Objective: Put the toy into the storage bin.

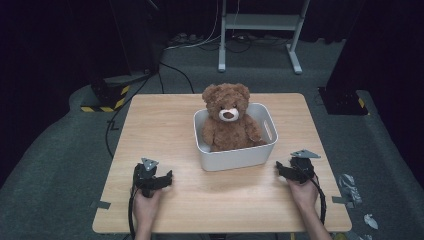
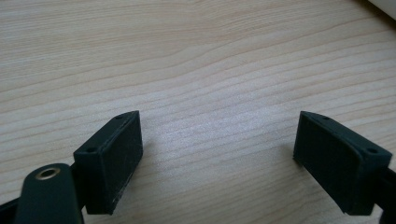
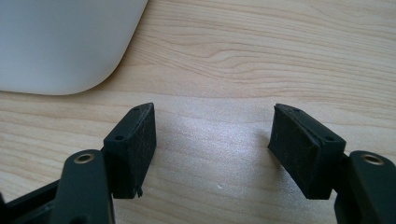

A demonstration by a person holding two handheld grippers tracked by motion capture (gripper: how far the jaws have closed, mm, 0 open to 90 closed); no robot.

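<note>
A brown teddy bear [image 1: 228,118] sits upright in a white plastic bin [image 1: 237,156] at the middle of the wooden table [image 1: 165,120]. My left gripper [image 1: 169,176] rests on the table near the front left, its jaws aimed right toward the bin. In the left gripper view it [image 2: 218,154] stands open over bare wood. My right gripper [image 1: 278,169] lies at the front right, just off the bin's right front corner. In the right gripper view it [image 3: 215,144] is open with nothing between its pads, and the bin's rounded corner [image 3: 65,42] lies a little ahead at the upper left.
Bits of grey tape [image 1: 100,204] stick to the table's front corners. Beyond the table, cables [image 1: 175,70] cross the grey floor and a white metal stand [image 1: 260,30] rises at the back. Crumpled scraps [image 1: 350,186] lie on the floor at the right.
</note>
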